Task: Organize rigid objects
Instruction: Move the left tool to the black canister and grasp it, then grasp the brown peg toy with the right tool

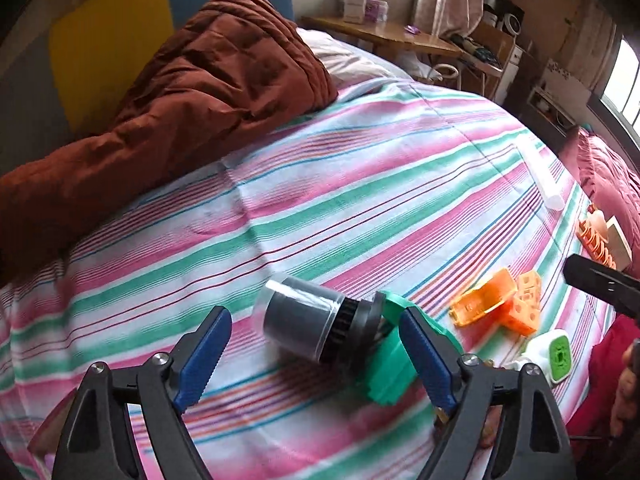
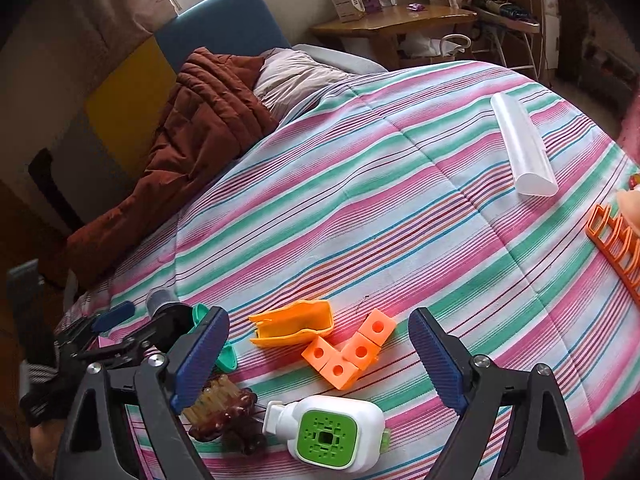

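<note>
— Soft ground, that striped bedspread [image 1: 360, 168]; nothing sits flat on a quilt like that. See the grey cylinder [image 1: 304, 322] lying on its side? It could roll the moment something nudges it.

— And the left gripper [image 1: 316, 354] is right over it, jaws spread wide, holding nothing. One blue pad is nearly against the green piece [image 1: 390, 372] beside the cylinder's dark end.

— That's my worry. If those jaws close where they stand, I'd guess they catch both things at once, or push the cylinder off down the slope of the bed.

— What about the other hand?

— The right gripper [image 2: 320, 360] is open too, empty, hovering above the orange cube chain [image 2: 352, 354] and the orange clip [image 2: 294, 322]. The white and green plug-like thing [image 2: 332, 434] sits just below them, close in.

— Crowded, then.

— Crowded. A grab at the cubes might drag the clip along. The white tube [image 2: 522, 148] lies well apart, so it's safe enough, though being round it might roll as well.
</note>
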The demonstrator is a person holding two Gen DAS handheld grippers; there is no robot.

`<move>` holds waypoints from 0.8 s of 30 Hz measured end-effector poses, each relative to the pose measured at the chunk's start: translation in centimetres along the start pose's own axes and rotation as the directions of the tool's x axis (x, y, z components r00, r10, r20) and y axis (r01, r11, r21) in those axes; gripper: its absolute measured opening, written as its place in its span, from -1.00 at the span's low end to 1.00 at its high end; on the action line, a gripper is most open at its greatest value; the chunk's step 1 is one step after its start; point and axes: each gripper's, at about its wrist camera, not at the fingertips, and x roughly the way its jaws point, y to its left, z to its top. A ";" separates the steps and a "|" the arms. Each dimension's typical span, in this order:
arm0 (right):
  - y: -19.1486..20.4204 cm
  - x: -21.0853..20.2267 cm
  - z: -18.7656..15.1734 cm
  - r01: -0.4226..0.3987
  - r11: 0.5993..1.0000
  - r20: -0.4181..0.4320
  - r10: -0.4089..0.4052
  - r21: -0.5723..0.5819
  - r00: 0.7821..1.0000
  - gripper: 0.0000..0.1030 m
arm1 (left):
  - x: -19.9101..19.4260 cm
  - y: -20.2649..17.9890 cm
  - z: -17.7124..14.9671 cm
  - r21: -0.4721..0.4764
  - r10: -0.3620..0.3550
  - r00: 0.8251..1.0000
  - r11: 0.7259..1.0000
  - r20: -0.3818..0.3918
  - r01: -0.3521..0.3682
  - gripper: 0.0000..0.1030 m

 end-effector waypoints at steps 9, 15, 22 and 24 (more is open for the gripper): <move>0.3 -0.5 0.2 0.025 0.999 0.044 -0.024 -0.030 0.999 0.78 | 0.4 1.0 -1.1 -0.087 -0.085 0.996 0.992 0.018 0.086 0.47; 0.7 -0.5 0.1 0.009 0.999 0.043 -0.006 -0.051 0.999 0.78 | -4.6 1.1 -4.5 -0.133 -0.055 0.994 0.989 0.098 0.067 0.47; 2.7 -0.1 -0.7 -0.049 0.987 0.017 0.052 -0.153 0.998 0.78 | -10.4 0.4 -9.5 -0.159 -0.027 0.985 0.986 0.173 0.055 0.47; 3.5 0.0 -1.1 -0.100 0.977 -0.006 0.100 -0.186 0.995 0.78 | -11.5 0.3 -11.2 -0.191 -0.038 0.982 0.979 0.184 0.074 0.47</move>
